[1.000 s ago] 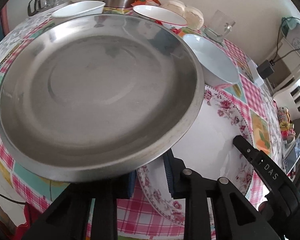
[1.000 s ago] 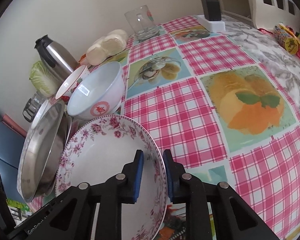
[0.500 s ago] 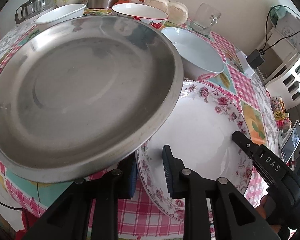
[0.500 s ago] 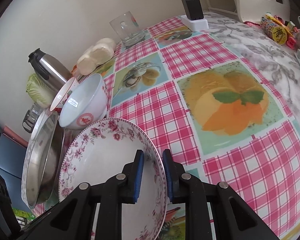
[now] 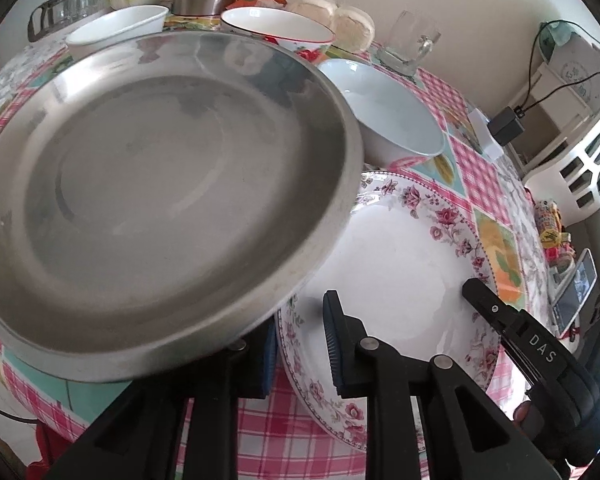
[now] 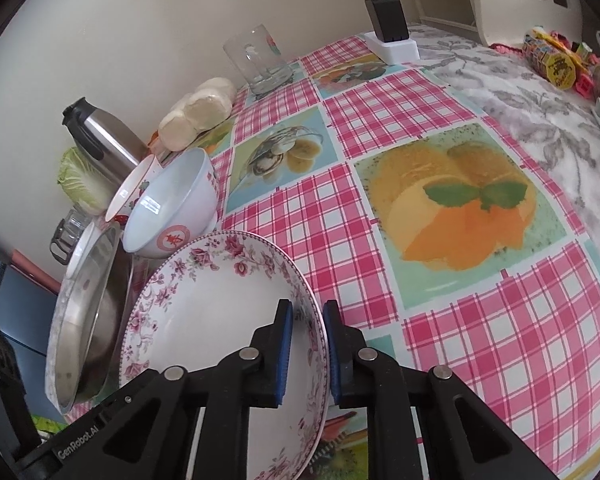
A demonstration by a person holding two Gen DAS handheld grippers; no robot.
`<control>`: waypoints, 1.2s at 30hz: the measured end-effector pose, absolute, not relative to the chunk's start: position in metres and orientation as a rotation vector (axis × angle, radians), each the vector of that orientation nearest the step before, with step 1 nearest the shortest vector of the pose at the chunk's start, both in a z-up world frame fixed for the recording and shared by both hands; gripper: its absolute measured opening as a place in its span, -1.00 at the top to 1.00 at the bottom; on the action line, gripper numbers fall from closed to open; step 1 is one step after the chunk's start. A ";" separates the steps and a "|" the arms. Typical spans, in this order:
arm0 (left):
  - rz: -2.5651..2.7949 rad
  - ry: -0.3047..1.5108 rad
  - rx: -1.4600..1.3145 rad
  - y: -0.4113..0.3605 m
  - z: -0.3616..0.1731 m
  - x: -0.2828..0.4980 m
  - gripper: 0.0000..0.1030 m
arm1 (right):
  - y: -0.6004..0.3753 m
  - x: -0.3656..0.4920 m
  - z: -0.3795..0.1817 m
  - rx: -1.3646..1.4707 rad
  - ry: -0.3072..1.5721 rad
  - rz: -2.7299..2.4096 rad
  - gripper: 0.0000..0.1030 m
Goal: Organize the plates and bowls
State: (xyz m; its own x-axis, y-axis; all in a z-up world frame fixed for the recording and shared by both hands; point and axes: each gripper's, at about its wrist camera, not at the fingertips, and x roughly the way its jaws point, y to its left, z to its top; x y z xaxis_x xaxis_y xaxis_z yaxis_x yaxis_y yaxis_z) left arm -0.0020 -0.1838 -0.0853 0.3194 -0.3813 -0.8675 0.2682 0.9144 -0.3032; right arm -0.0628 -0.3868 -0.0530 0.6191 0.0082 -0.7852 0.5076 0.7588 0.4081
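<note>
My left gripper (image 5: pixel 300 344) is shut on the near rim of a big steel plate (image 5: pixel 160 200) and holds it tilted above the table, its edge over the floral plate (image 5: pixel 396 256). My right gripper (image 6: pixel 305 354) is shut on the rim of that white floral plate (image 6: pixel 220 320) and holds it tilted; the right gripper also shows in the left wrist view (image 5: pixel 532 344). The steel plate shows edge-on at the left of the right wrist view (image 6: pixel 88 308). A pale blue bowl (image 6: pixel 172 212) stands just behind both plates.
A red-rimmed bowl (image 5: pixel 276 28), a white bowl (image 5: pixel 116 28), a steel flask (image 6: pixel 100 140), cabbage (image 6: pixel 80 184), buns (image 6: pixel 196 116) and a glass mug (image 6: pixel 260 60) stand along the wall. A charger (image 6: pixel 388 28) sits far right. The checked tablecloth (image 6: pixel 420 200) spreads right.
The steel plate has tipped further and slid over the floral plate's left edge. The right gripper has lifted the floral plate slightly, still clamped on its rim.
</note>
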 end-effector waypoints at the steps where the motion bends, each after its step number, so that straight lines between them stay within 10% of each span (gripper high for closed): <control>1: -0.436 1.172 -0.107 -0.186 -0.085 -0.003 0.57 | -0.388 -0.064 -0.053 0.663 0.867 -0.317 0.69; 36: -0.619 1.045 -0.162 -0.183 -0.031 -0.008 0.57 | -0.397 -0.103 0.000 0.661 0.723 -0.322 0.73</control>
State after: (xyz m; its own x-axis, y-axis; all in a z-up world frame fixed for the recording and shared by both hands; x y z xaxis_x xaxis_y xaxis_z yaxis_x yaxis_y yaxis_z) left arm -0.0082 -0.1826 -0.0307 0.3503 -0.5496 -0.7585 0.4008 0.8198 -0.4090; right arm -0.1027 -0.3968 0.0005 0.7138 -0.0495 -0.6986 0.4864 0.7526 0.4438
